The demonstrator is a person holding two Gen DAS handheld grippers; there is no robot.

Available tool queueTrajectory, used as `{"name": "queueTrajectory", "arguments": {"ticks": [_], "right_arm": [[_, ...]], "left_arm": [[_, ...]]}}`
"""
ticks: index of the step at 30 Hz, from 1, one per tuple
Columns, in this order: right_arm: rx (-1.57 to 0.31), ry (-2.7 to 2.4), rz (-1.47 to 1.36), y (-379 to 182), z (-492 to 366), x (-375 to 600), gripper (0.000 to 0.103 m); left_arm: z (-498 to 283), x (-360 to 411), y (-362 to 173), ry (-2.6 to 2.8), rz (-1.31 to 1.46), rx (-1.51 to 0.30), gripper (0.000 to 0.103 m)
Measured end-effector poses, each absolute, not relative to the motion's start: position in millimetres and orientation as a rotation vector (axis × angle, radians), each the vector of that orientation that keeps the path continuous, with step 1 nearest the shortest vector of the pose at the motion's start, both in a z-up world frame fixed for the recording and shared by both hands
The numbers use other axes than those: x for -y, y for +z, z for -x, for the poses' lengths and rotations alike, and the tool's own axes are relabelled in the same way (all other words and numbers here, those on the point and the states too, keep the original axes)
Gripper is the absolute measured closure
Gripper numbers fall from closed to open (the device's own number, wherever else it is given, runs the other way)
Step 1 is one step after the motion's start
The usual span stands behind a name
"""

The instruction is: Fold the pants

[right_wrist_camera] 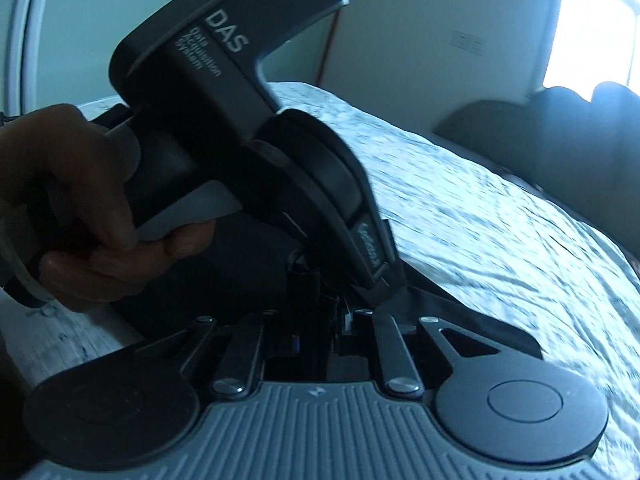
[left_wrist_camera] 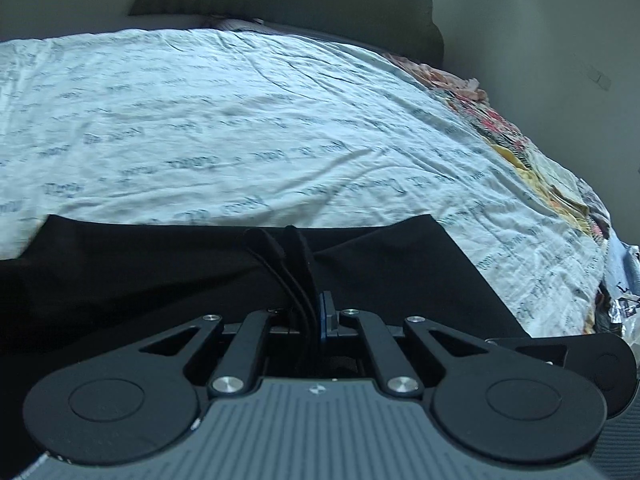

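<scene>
Pale blue bedsheet (left_wrist_camera: 240, 120) with printed script covers the bed and fills the upper half of the left wrist frame, with a colourful patterned cloth (left_wrist_camera: 532, 152) at its right edge; black pants (left_wrist_camera: 160, 280) lie across the lower part of the frame. Left gripper (left_wrist_camera: 298, 268) fingers are together, clamped on a bunched fold of pants at frame centre. Right wrist view: right gripper (right_wrist_camera: 320, 292) fingers pinch the dark fabric too, the left gripper body and holding hand (right_wrist_camera: 80, 216) crossing the upper left.
</scene>
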State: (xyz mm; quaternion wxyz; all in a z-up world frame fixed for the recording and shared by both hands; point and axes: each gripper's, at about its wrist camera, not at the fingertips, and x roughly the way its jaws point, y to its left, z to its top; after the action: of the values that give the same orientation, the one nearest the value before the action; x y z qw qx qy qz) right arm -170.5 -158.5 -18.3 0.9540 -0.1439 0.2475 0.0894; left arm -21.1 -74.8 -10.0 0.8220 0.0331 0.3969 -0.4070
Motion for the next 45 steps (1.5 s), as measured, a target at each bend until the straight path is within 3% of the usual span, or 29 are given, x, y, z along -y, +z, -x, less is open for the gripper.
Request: {"name": "queueTrajectory", "arguments": {"ticks": [12,17,22,27,35,39,45], "right_arm": [[-0.5,0.262,0.324,-27.4,142.0,177.3,0.089],[-0.505,0.253,0.301,-32.6,129.6,192.3,0.088],[-0.524,0.266,0.276,-33.5,117.2,210.4,0.074],[-0.529,0.321,0.296,-29.7,123.2,228.7,0.047],[-0.517,0.364,0.02,-5.7,118.6,312.1,0.047],[-0.639,0.274,0.143,-31.0,98.2,323.5,0.047],[-0.5,0.245,0.223,-19.9,114.7,333.2,0.048]], "left_arm": [[10.4,41.0,-13.7,-0.813,-0.079,-0.835,0.091],[7.1,39.1,-16.8,-0.793,-0.075,-0.854,0.079],[-2.7,31.1,-13.8,-0.753,-0.006,-0.862,0.056],[-5.3,26.9,-13.5,-0.685,-0.045,-0.833,0.061],[-6.6,21.6,-10.4,-0.596,-0.107,-0.805,0.053],[1.0,21.8,-5.5,-0.572,-0.164,-0.774,0.053],[0.7,8.3,10.1,-0.581,-0.049,-0.815,0.047]]}}
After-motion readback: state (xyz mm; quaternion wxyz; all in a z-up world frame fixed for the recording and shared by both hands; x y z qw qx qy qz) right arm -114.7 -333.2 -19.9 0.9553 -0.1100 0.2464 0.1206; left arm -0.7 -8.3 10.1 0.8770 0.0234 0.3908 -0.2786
